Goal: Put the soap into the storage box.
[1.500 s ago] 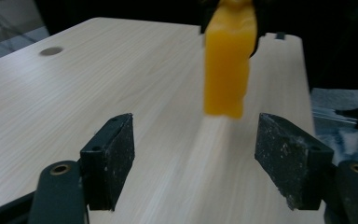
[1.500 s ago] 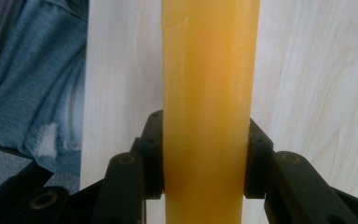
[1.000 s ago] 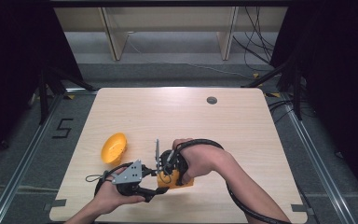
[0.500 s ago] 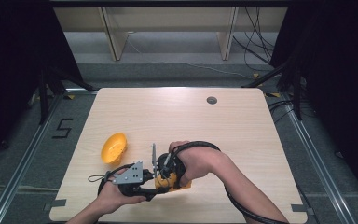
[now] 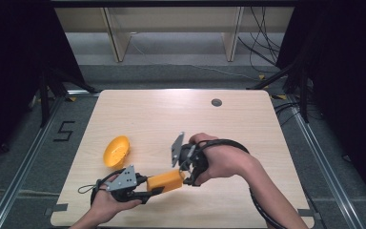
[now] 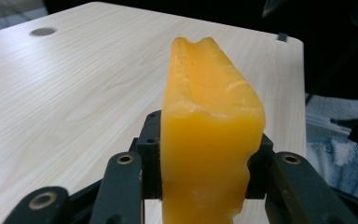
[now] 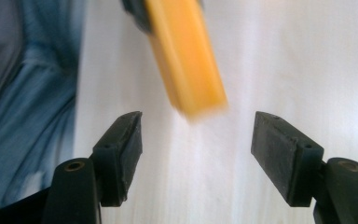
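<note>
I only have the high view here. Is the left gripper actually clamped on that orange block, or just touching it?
Observer: Clamped. In the left gripper view the left gripper has both pads pressed against the sides of the orange block.
Operator: And the right one?
Observer: The right gripper is open, jaws wide apart, with the block's end just ahead of the gap.
Operator: Anything else on the table?
Observer: An orange bowl lies left of the grippers, apart from them.

The high view looks forward and down over the whole worktop point(image 5: 248, 124). Both gripper views sit close, low over it, sharing the orange block point(image 6: 209, 135) at frame centre.
</note>
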Demonstrator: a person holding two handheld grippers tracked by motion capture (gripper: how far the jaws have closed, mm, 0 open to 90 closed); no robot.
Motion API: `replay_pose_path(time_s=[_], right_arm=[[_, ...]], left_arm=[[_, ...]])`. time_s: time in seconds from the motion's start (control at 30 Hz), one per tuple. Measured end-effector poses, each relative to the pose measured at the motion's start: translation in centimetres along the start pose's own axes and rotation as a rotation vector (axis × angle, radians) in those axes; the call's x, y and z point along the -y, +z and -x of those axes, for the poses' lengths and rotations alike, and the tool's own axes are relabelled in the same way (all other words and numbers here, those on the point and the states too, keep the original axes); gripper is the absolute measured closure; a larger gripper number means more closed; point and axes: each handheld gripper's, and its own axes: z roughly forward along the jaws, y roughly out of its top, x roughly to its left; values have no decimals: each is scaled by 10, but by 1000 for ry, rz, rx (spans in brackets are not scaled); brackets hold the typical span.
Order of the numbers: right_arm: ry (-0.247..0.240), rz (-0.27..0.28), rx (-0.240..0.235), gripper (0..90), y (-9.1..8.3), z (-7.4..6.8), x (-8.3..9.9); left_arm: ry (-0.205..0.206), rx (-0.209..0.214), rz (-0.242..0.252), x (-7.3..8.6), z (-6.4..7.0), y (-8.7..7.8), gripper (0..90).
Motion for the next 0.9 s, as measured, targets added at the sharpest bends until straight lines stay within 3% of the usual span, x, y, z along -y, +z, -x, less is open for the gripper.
replay_pose_path(time_s=[0.03,0.07,0.1,0.13,0.2,0.23,0.27,0.37,0.4,0.47,0.57,0.6,0.63,0.67,0.7,0.73,0.8,0.9], right_arm=[[113,60,50,345,-5,-1,19],[113,60,50,345,-5,-1,19],[174,135,49,374,-4,1,40],[263,153,84,381,-4,-2,50],[349,206,138,401,1,0,71],[433,221,166,407,4,-3,81],[433,221,166,407,4,-3,81],[574,257,238,413,14,-7,108],[580,274,265,415,18,-8,116],[638,312,282,420,25,-12,128],[705,349,286,421,35,-18,141],[724,339,276,419,39,-20,145],[738,314,256,421,43,-21,151],[738,314,256,421,43,-21,151],[763,318,245,420,50,-23,153],[752,321,245,421,53,-23,155],[757,315,238,420,54,-26,155],[752,319,232,421,55,-27,156]], left_arm=[[-37,-70,0,3,-1,-9,603],[-37,-70,0,3,-1,-9,603],[-50,-131,11,6,-5,-18,603],[-50,-131,11,6,-5,-18,603],[-115,-235,25,10,-7,-30,603],[-115,-235,25,10,-7,-30,603],[-115,-260,31,11,-9,-33,603],[-123,-366,51,11,-11,-40,603],[-134,-399,55,10,-11,-43,603],[-148,-455,73,9,-15,-48,603],[-180,-549,92,7,-18,-55,604],[-195,-577,106,7,-20,-56,604],[-216,-642,121,6,-25,-59,604],[-216,-642,121,6,-25,-59,604],[-226,-671,130,5,-28,-60,604],[-255,-704,151,4,-35,-62,604],[-253,-746,150,4,-39,-62,604],[-280,-781,164,4,-45,-62,604]])
